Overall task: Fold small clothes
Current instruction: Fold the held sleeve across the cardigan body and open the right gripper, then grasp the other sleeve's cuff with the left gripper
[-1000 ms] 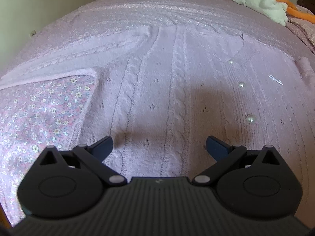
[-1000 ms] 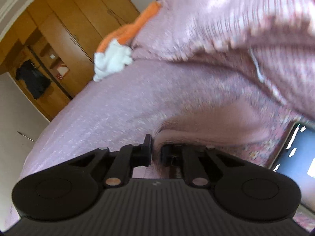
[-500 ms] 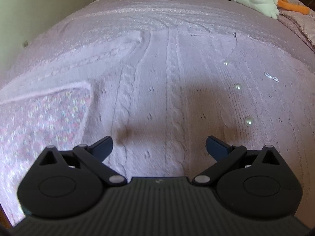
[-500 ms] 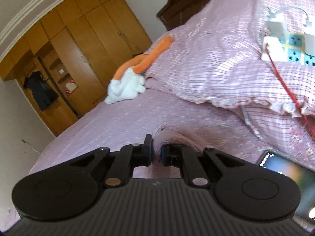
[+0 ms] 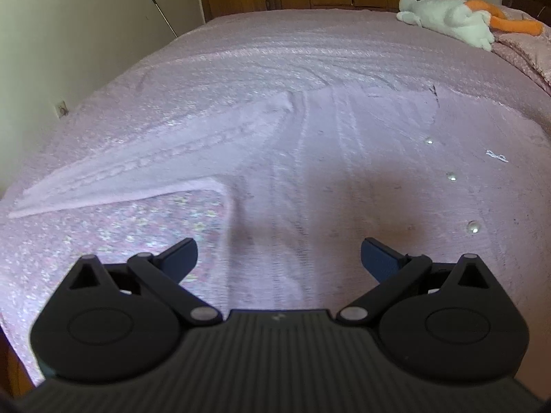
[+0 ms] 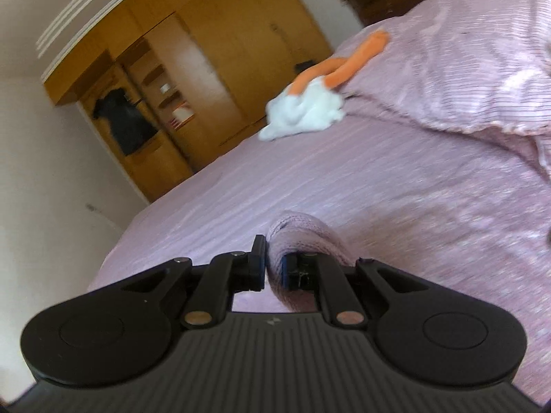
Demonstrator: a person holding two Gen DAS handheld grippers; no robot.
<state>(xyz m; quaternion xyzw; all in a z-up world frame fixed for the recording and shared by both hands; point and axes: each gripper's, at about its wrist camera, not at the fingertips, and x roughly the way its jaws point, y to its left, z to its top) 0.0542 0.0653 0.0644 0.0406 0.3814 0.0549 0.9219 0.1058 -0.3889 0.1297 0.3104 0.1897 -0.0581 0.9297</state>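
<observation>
A pale pink cable-knit cardigan (image 5: 330, 158) with small pearly buttons (image 5: 471, 228) lies spread flat on the bed with the pink textured bedspread (image 5: 275, 55), one sleeve (image 5: 148, 168) stretched out to the left, its lower edge running straight across a pink floral-print sheet (image 5: 144, 220) at the near left; the left gripper (image 5: 279, 258) hangs above the cardigan's body with its jaws spread wide and nothing between them, the knit below it lying flat and free of folds; the button edge runs along the right side, with a small white bow (image 5: 496, 155) on the knit beyond it; past the cardigan's far edge the bedspread is bare up to a white and orange plush toy (image 5: 454, 22) near the far right corner; a pale wall (image 5: 86, 34) borders the bed's left edge closely; in the right wrist view, the right gripper (image 6: 273, 270) is clamped on a rounded fold of the pink knit (image 6: 303, 237), lifted clear of the bedspread, which lies open ahead as far as the plush toy (image 6: 306, 110), the pink striped pillow (image 6: 465, 69) at right and the wooden wardrobe (image 6: 213, 69) beyond the bed's far edge.
</observation>
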